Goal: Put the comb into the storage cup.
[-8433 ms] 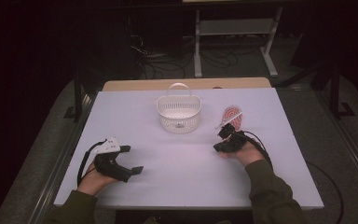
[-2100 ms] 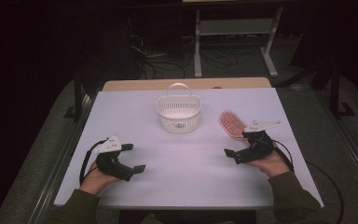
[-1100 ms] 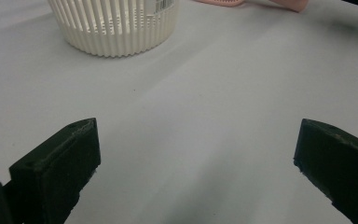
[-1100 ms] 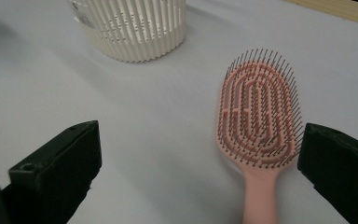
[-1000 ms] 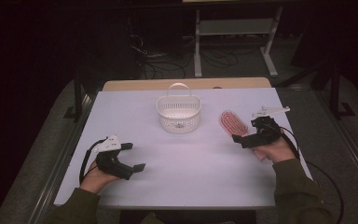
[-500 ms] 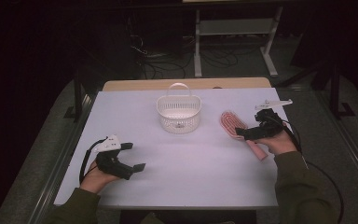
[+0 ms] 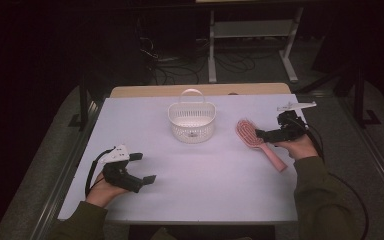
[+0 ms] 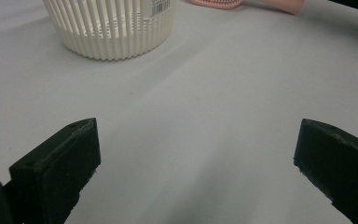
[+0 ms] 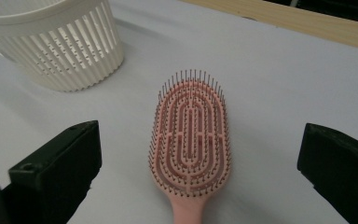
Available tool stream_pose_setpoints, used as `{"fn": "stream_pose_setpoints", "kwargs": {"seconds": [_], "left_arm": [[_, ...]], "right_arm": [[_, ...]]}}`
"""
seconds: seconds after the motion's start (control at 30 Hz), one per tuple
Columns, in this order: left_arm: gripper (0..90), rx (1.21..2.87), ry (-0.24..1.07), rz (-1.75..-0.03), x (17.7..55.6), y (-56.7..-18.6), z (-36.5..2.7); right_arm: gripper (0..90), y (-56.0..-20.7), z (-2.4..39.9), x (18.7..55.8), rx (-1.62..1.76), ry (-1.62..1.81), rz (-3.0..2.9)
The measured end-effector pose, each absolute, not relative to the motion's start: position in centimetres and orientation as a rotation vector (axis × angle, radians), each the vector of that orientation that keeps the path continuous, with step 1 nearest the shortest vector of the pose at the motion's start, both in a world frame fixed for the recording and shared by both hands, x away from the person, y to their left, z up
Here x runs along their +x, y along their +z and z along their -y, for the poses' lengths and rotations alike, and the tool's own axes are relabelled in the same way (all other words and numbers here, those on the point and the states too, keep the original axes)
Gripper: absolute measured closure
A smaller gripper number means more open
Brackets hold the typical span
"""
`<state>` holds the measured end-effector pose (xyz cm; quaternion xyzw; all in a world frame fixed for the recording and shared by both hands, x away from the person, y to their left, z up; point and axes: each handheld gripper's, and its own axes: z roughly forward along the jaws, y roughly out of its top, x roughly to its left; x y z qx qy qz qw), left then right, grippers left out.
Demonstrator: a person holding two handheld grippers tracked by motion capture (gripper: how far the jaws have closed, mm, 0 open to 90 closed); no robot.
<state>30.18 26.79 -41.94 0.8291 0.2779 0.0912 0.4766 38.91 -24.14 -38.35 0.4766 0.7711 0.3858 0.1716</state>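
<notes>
A pink hairbrush [image 7: 258, 140] lies bristles up on the white table, right of a white slatted basket [image 7: 191, 120]. My right gripper [image 7: 266, 135] hovers over the brush's neck, open, jaws pointing left along it. In the right gripper view the hairbrush [image 9: 192, 132] lies between the wide-apart jaws, its handle running toward the camera, with the basket [image 9: 51, 42] at the upper left. My left gripper [image 7: 143, 168] rests open near the table's front left with nothing between its jaws. From the left gripper view, the basket [image 8: 113, 24] stands ahead and the brush [image 8: 247, 3] sits at the top edge.
The white table [image 7: 200, 175] has a wooden strip [image 7: 200, 90] along its far edge. Beyond it on the dark floor stand a metal rack [image 7: 252, 35] and loose cables [image 7: 180, 62]. A person's sleeves enter from the bottom.
My right gripper let go of the brush, drew back to the right, then swung up and left to hover over the brush's neck. The left gripper has stayed put.
</notes>
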Motion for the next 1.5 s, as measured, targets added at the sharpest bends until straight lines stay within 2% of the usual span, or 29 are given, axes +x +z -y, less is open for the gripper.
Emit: {"fn": "stream_pose_setpoints", "kwargs": {"seconds": [1.5], "left_arm": [[0.2,2.027,0.221,-0.683,30.2,-42.0,-26.9]], "right_arm": [[0.0,-40.8,23.5,40.6,1.439,0.867,-2.356]]}}
